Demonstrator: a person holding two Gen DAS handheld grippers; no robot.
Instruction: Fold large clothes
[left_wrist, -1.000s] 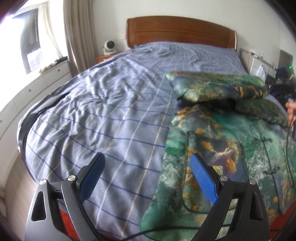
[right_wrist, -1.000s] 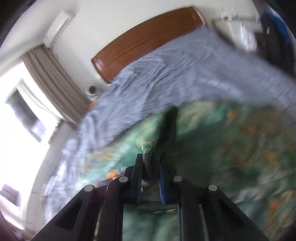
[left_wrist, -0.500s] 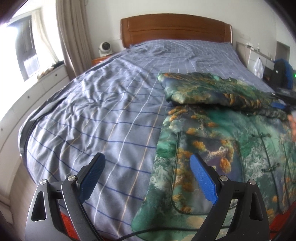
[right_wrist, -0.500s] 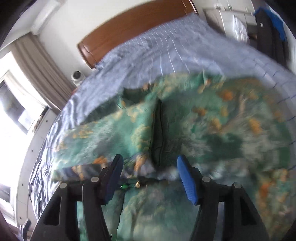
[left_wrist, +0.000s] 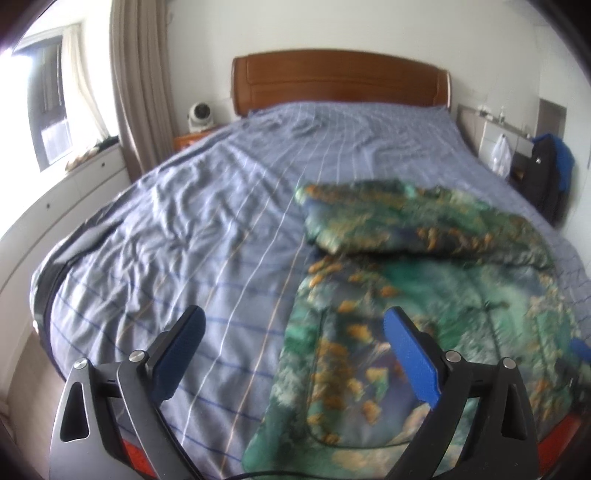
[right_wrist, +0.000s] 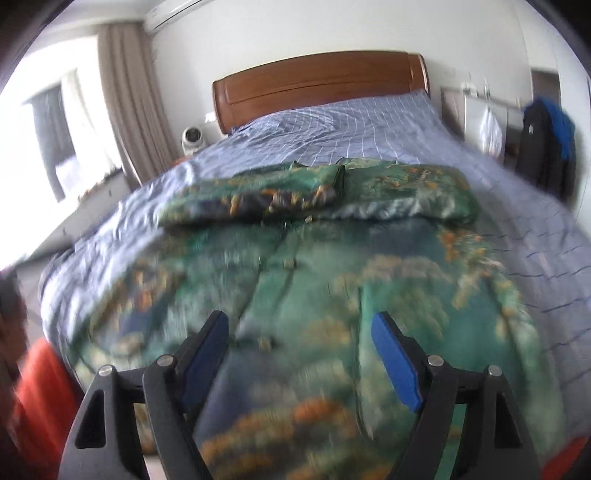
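While sleeves lie folded, green jacket (right_wrist: 332, 295) flat | both hand-held grippers spread, R just opened

Bedroom, daylight. Bed (left_wrist: 229, 206) with blue-grey striped cover fills the middle; wooden headboard (left_wrist: 340, 79) against white wall (left_wrist: 314, 26). Left of headboard: small white round device (left_wrist: 199, 115) on a wood nightstand (left_wrist: 188, 140), beige curtain (left_wrist: 136, 81), bright window (left_wrist: 48, 107). Right of headboard: pale cabinet (left_wrist: 491, 136), dark and blue bag (left_wrist: 550, 170).
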